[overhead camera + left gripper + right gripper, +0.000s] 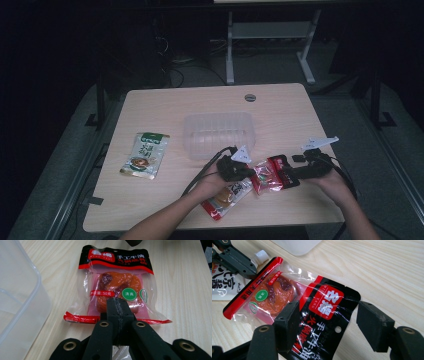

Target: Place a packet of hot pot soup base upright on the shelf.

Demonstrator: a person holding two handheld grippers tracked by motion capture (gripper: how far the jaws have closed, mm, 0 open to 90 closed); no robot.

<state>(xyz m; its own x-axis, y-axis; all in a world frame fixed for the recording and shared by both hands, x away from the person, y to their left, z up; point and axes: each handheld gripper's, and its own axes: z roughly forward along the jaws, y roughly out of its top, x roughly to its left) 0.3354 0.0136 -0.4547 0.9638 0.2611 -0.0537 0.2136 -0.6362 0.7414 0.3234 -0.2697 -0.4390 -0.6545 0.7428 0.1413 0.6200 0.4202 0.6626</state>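
1. At the near edge of the table (150,210), the left gripper (117,308) has its jaws together, clamped on the bottom edge of the red packet (116,287).
2. The right gripper (324,322) has jaws apart around the packet's black end, not pressing.
3. Lift with the left gripper alone, slowly, toward the clear container (219,134) behind.

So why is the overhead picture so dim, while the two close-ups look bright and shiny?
High view: dim, with the room around the table nearly black. Left gripper view: bright, glare on the red-and-black sauce packet, clear container soft at the edge. Right gripper view: sharp, with white glints on the packet's wrinkled film.
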